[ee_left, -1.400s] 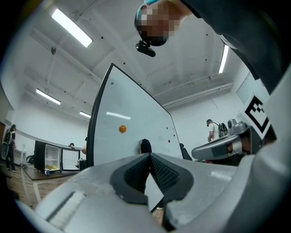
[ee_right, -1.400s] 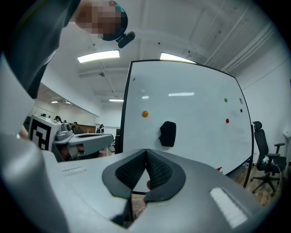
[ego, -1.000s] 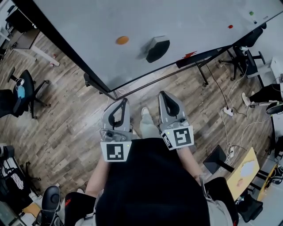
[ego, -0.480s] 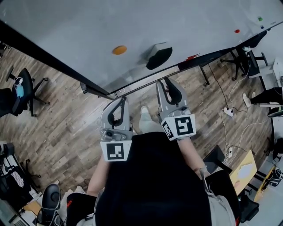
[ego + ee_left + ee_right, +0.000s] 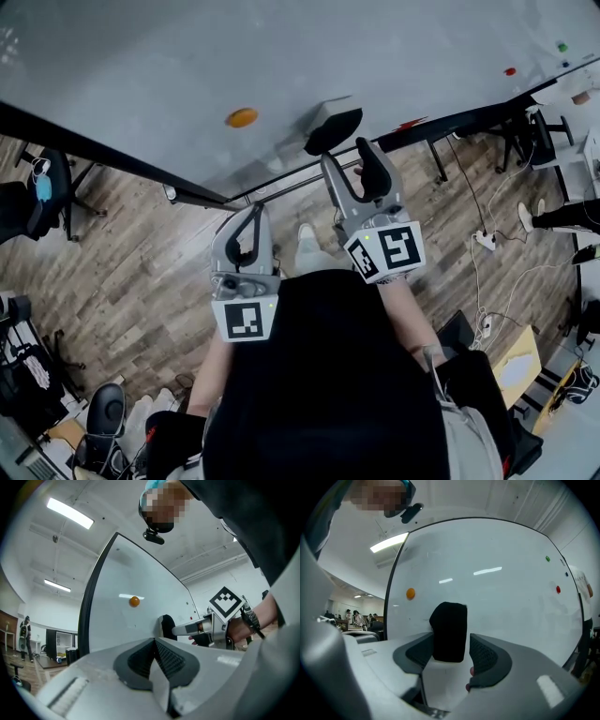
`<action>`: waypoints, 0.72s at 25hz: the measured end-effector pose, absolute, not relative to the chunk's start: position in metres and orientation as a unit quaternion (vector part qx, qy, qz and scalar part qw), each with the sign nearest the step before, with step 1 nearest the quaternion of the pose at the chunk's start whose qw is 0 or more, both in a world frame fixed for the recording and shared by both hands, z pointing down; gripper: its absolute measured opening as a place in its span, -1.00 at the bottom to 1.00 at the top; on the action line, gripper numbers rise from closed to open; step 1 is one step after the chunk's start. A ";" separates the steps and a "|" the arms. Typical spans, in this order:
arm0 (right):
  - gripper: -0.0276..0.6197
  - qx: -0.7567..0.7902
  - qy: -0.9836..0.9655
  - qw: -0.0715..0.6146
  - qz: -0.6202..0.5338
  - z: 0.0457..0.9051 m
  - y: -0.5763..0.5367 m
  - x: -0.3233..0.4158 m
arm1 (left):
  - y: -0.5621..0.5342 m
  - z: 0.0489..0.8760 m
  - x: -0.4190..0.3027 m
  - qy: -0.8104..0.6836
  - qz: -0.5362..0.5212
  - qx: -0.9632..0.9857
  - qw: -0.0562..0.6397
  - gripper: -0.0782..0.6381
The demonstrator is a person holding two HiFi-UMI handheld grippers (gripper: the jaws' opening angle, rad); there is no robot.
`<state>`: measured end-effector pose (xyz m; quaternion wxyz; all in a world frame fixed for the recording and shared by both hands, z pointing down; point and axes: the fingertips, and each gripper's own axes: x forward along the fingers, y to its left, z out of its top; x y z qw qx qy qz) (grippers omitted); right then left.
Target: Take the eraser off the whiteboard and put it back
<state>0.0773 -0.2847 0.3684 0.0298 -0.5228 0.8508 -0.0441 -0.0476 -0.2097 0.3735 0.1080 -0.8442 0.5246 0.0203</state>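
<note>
The right claw [image 5: 349, 161] has pushed forward toward the whiteboard [image 5: 187, 66] since a second ago. Then it hung level with the left claw [image 5: 253, 214], well short of the board's lower edge. Now its tips reach over that edge, and the board fills more of the head view.

Its jaws, shut then, have just been opening and now stand wide apart. In the right gripper view the eraser [image 5: 450, 632] shows straight ahead in the gap between the pads, but neither pad presses on it. The head view puts it just beyond the tips, still stuck to the board. I judge the reach nearly done and the grasp not yet made: the claw should go a little further so the pads flank the eraser, then close.

The left claw has barely shifted. It sits behind and to the left of the right one, jaws together and empty.

An orange magnet [image 5: 242, 117] is on the board ahead of the left claw, well left of the eraser. A red dot [image 5: 510, 70] and a green dot [image 5: 562, 46] lie far off to the right claw's right.
</note>
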 end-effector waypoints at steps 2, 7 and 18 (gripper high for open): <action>-0.21 -0.515 0.856 0.034 -0.046 0.365 -0.290 0.075 | -0.211 0.374 -0.048 0.531 0.016 -0.840 0.110 -0.78; -0.18 -0.496 0.866 0.035 -0.052 0.362 -0.299 0.070 | -0.215 0.371 -0.050 0.550 0.012 -0.827 0.115 -0.77; -0.19 -0.495 0.867 0.031 -0.056 0.361 -0.311 0.062 | -0.214 0.372 -0.057 0.573 0.005 -0.811 0.120 -0.78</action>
